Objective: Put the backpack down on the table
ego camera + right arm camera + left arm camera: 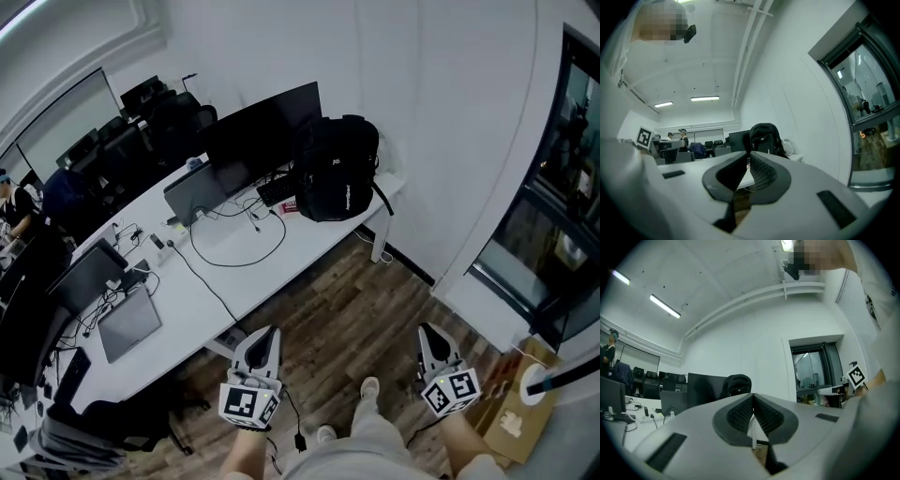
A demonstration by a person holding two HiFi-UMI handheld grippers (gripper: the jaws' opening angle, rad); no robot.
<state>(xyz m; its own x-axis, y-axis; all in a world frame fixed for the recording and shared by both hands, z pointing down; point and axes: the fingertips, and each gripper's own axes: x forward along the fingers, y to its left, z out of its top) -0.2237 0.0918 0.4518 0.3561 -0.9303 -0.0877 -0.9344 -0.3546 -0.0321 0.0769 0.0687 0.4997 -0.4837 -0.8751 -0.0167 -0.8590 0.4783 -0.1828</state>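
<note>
Head view: your black fabric backpack (336, 169) stands upright at the far end of the white worktop (244, 267), long axis vertical, beside the monitor (262, 131). Your left gripper (265, 332) and right gripper (427, 331) hang over the wood-plank floor (347, 300), well apart from it.

Left gripper view: ribbed pads (739, 414) pressed together, nothing between them (the backpack (737, 384) is half hidden behind).

Right gripper view: jaws meet at the tips, empty, and the backpack (765, 137) stands upright beyond.

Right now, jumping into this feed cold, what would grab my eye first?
The black backpack stands upright at the far right end of the white table, beside the dark monitor. Low in the head view, the left tool and right tool are both empty and short of the table, above the wood floor.
</note>
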